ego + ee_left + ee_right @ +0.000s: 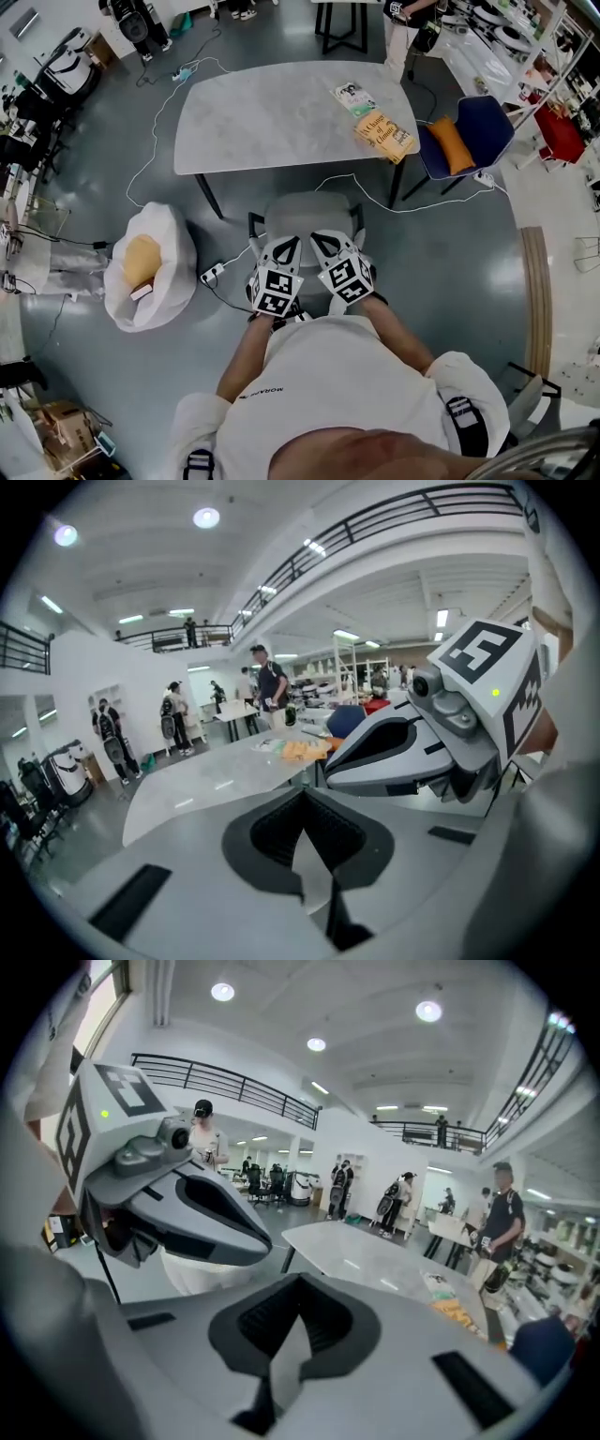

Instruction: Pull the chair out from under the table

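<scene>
The left gripper and right gripper were closed tight with nothing between the jaws, and were held side by side just above the near edge of the chair. The chair was seen just in front of the table, its seat apparently clear of the tabletop. If more room were wanted, both sides would best be gripped and drawn back evenly, so that twisting was avoided.

Your pale stone-look table is smooth and faintly shiny; the grey chair looks matt; the dark grey floor is glossy.
</scene>
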